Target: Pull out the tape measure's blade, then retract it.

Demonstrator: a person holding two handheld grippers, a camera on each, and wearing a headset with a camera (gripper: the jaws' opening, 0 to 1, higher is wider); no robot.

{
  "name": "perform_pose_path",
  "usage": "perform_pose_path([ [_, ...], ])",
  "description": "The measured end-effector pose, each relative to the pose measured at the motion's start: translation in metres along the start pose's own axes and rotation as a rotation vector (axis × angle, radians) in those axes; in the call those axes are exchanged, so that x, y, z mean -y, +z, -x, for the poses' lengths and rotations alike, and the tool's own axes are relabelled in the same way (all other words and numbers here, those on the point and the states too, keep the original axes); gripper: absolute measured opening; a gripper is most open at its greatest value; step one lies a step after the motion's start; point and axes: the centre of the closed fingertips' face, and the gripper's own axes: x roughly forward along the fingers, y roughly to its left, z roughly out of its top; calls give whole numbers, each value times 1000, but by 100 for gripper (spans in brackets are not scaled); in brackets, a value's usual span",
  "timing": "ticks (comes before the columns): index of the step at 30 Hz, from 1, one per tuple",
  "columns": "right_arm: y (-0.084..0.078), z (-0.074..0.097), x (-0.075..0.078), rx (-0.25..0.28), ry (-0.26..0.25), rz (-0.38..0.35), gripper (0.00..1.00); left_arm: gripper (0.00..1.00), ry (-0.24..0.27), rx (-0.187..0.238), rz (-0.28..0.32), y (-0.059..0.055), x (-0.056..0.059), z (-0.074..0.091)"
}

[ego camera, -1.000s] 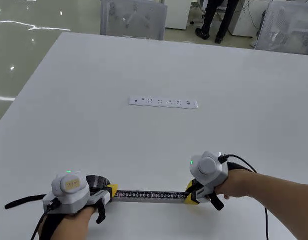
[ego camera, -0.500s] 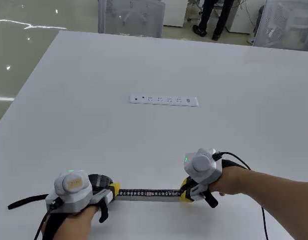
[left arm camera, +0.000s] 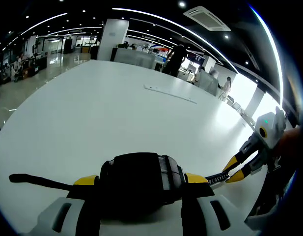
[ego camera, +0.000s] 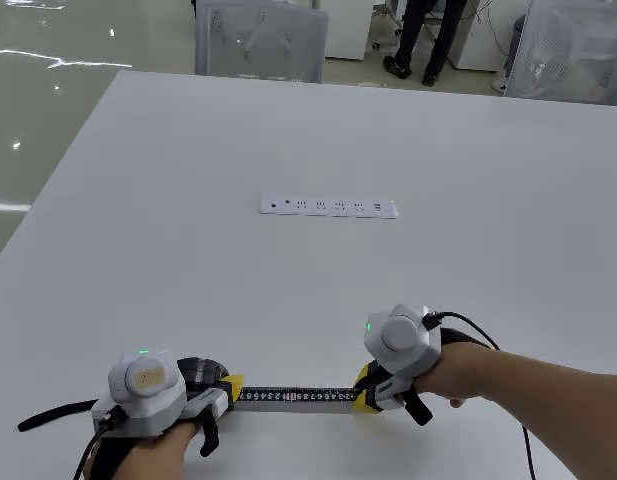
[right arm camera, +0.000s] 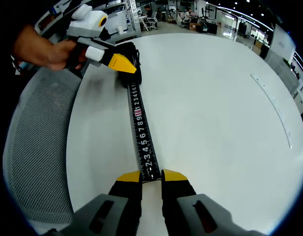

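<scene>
The black tape measure case (left arm camera: 137, 181) sits clamped between my left gripper's (left arm camera: 140, 179) yellow-tipped jaws; in the head view the case (ego camera: 200, 375) is at the table's near left. Its dark numbered blade (ego camera: 293, 397) runs flat along the table to my right gripper (ego camera: 360, 393), which is shut on the blade's tip. In the right gripper view the blade (right arm camera: 140, 129) stretches away from my right gripper (right arm camera: 151, 176) to the case (right arm camera: 127, 64) held by the left gripper (right arm camera: 123, 64). A black strap (ego camera: 53, 415) trails left from the case.
A white power strip (ego camera: 328, 206) lies mid-table on the white table (ego camera: 288, 280). Mesh-backed chairs (ego camera: 260, 40) stand at the far edge, and a person's legs (ego camera: 428, 35) are beyond. A cable (ego camera: 488, 330) trails from the right gripper.
The right gripper has moved left toward the left gripper, and the exposed blade between them has grown shorter. The left gripper holds its place.
</scene>
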Motion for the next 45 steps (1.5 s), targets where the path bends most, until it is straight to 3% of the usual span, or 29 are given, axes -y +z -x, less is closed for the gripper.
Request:
perform_pose_path([
  [13,7,-6,0,9,13,4,13,63,-1,-5,4,0,0,0],
  [24,27,-14,-4,29,25,14,13,63,-11,-5,12,1,0,0],
  [36,33,-18,-5,25,22,30,12,63,-13,-3,19,1,0,0],
  [45,46,-26,-10,39,33,38,12,63,-18,-7,19,0,0,1],
])
